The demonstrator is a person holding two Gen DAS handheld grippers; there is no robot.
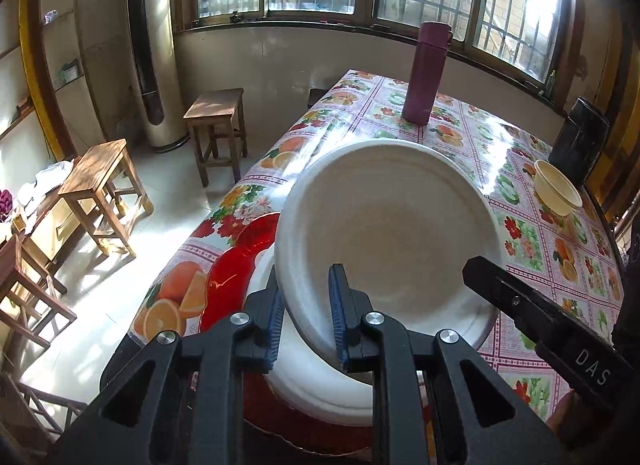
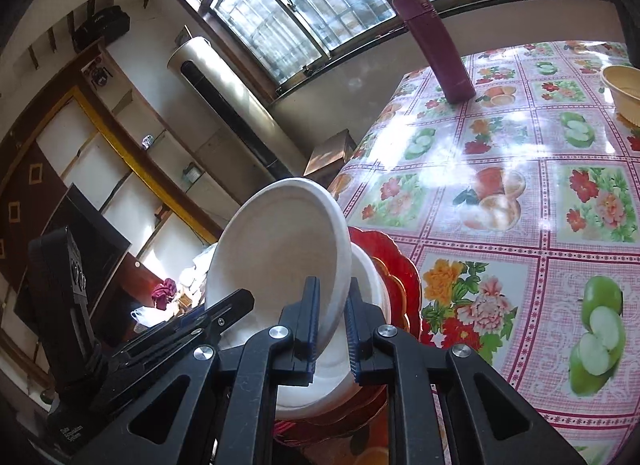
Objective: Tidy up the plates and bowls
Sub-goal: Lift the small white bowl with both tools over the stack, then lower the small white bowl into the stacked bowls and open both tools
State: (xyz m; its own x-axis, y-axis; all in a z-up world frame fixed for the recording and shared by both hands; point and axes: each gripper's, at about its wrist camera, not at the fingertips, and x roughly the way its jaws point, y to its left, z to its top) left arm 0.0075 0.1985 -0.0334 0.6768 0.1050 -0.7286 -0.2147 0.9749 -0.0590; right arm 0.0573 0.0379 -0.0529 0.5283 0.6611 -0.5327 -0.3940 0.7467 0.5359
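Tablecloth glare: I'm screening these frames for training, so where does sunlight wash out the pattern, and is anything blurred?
Left wrist view: glare bleaches the tablecloth beyond the white plate; fisheye bends the windows. Right wrist view: bright patches wash the cloth near the purple bottle; the plate stays sharp.

home, prob. dining rm | fruit-print tablecloth [image 1: 516, 169] | wooden stools [image 1: 102, 189]

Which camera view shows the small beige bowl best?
The left wrist view: the whole beige bowl stands on the table by a black box. The right wrist view cuts the bowl off at its right edge.
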